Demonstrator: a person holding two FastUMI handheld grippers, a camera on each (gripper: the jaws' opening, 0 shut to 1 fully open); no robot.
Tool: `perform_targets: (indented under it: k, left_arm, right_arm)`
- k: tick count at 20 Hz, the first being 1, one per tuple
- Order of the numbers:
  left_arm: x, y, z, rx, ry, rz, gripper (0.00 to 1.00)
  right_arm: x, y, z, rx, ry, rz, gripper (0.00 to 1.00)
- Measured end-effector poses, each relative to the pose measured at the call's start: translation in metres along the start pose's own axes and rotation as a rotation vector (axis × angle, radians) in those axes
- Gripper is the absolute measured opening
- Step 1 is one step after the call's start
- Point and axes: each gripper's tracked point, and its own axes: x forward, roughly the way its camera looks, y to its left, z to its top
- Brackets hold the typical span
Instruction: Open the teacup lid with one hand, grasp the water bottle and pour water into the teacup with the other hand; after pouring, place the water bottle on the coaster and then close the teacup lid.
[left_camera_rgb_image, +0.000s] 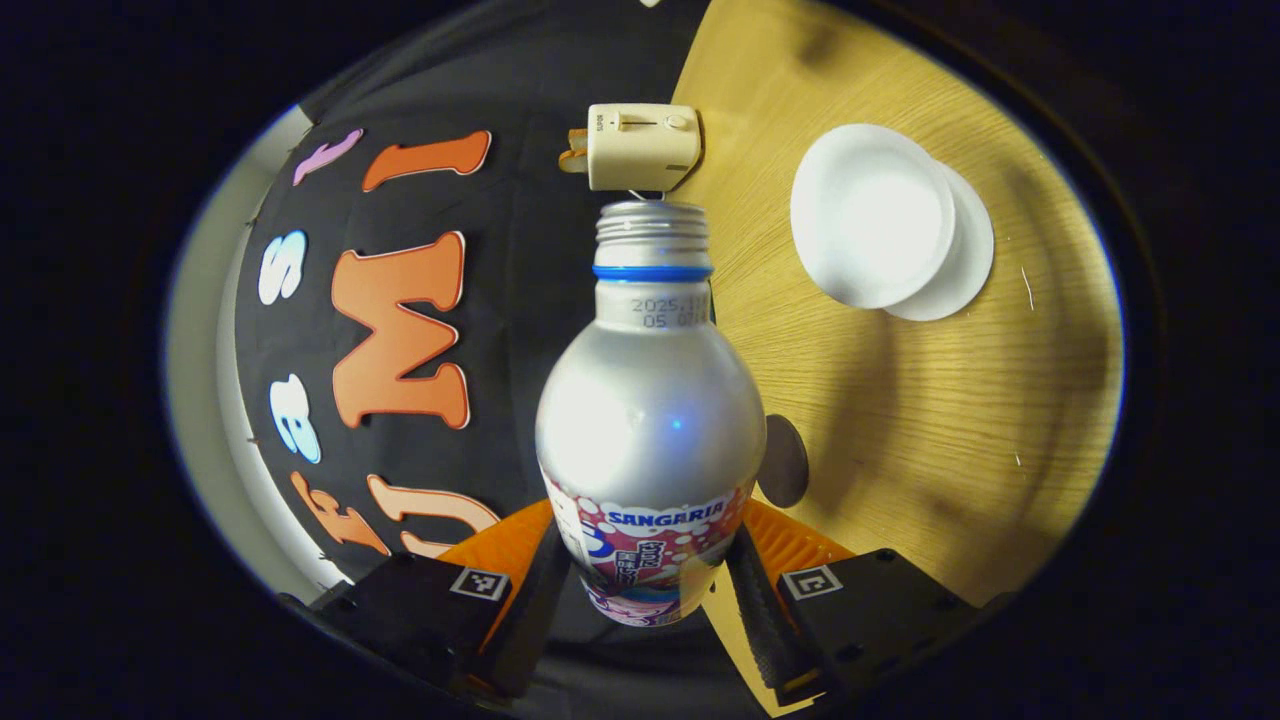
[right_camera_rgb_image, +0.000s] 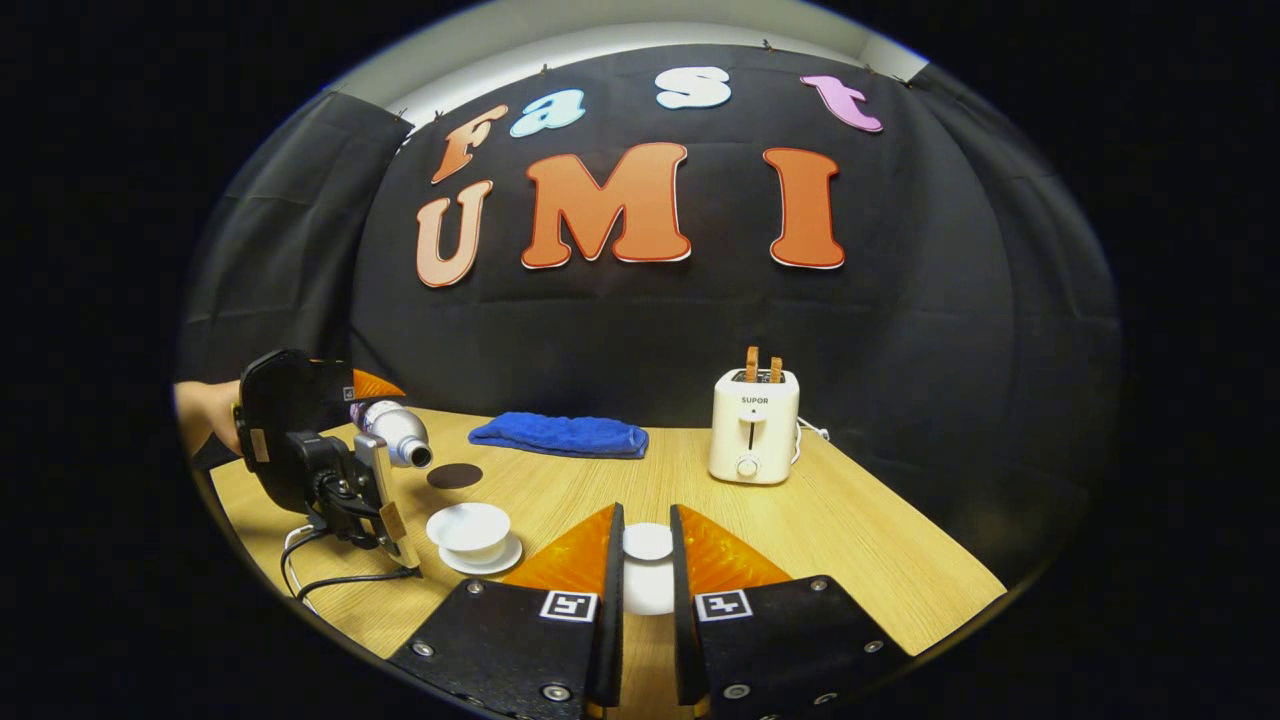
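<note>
Two pairs of tongs are seen, each pinching one thing. In the left gripper view, the left tongs (left_camera_rgb_image: 650, 580) are pressed onto the lower body of the water bottle (left_camera_rgb_image: 650, 420), one finger on each side of the printed label. The bottle is silver, its cap is off, and its threaded neck with a blue ring is pointed away from the camera. In the right gripper view the same bottle (right_camera_rgb_image: 395, 428) is seen tipped nearly level, with its open mouth turned toward the teacup (right_camera_rgb_image: 470, 528) and held above and to the side of it. No water can be made out at the mouth.

In the right gripper view, the right tongs (right_camera_rgb_image: 647, 570) are closed on the white teacup lid (right_camera_rgb_image: 648, 542), which is held between the two orange fingers above the bench (right_camera_rgb_image: 880, 560). The left tongs (right_camera_rgb_image: 385, 465) and the hand (right_camera_rgb_image: 205, 412) holding them are seen at the left edge.

The teacup is uncovered and is set on a white saucer (right_camera_rgb_image: 500, 560) on the wooden bench. A dark round coaster (right_camera_rgb_image: 455, 476) is laid flat just behind the cup, apart from it. In the left gripper view the cup (left_camera_rgb_image: 872, 212) is seen from above, and the coaster (left_camera_rgb_image: 785, 462) is partly hidden behind the bottle.

Farther back, a folded blue cloth (right_camera_rgb_image: 560, 436) is laid near the booth wall, and a cream toaster (right_camera_rgb_image: 754, 424) with two slices raised in it is stood to the right.
</note>
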Motion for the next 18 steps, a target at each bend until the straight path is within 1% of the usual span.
perform_targets:
  k: [4,5,6,7,8,9,10,12,14,15,16,18]
  left_arm:
    - [0.004,0.006,0.004,0.088,-0.004,-0.006,0.84]
    - [0.005,0.008,0.005,0.118,-0.009,-0.005,0.81]
    - [0.007,0.01,0.006,0.148,-0.01,0.0,0.84]
    - [0.007,0.013,0.007,0.182,-0.013,0.004,0.84]
    - [0.009,0.015,0.008,0.214,-0.015,0.009,0.87]
    - [0.01,0.019,0.009,0.247,-0.021,0.014,0.84]
    - [0.013,0.021,0.009,0.271,-0.02,0.02,0.87]
    - [0.013,0.026,0.01,0.304,-0.022,0.026,0.81]
    - [0.015,0.033,0.012,0.344,-0.025,0.04,0.84]
    - [0.015,0.037,0.012,0.363,-0.027,0.048,0.82]
    - [0.015,0.04,0.013,0.374,-0.026,0.052,0.84]
    - [0.016,0.047,0.013,0.398,-0.028,0.065,0.84]
  right_arm:
    - [0.001,-0.003,-0.002,-0.023,0.001,-0.014,0.22]
    - [0.0,-0.003,-0.002,-0.024,0.002,-0.011,0.22]
    - [0.001,-0.001,-0.001,-0.025,0.003,-0.007,0.22]
    - [0.0,-0.001,0.0,-0.026,0.002,-0.006,0.22]
    - [0.0,-0.001,0.0,-0.03,0.0,-0.003,0.22]
    - [-0.001,-0.001,0.0,-0.034,-0.002,-0.003,0.22]
    - [0.0,-0.001,0.0,-0.039,-0.004,-0.001,0.22]
    - [-0.001,-0.001,0.0,-0.047,-0.006,0.002,0.22]
    - [-0.001,-0.002,0.0,-0.055,-0.008,0.003,0.22]
    - [-0.001,-0.001,0.0,-0.059,-0.009,0.006,0.22]
    - [-0.001,-0.002,-0.001,-0.061,-0.008,0.006,0.22]
    - [-0.001,-0.002,-0.002,-0.064,-0.007,0.007,0.22]
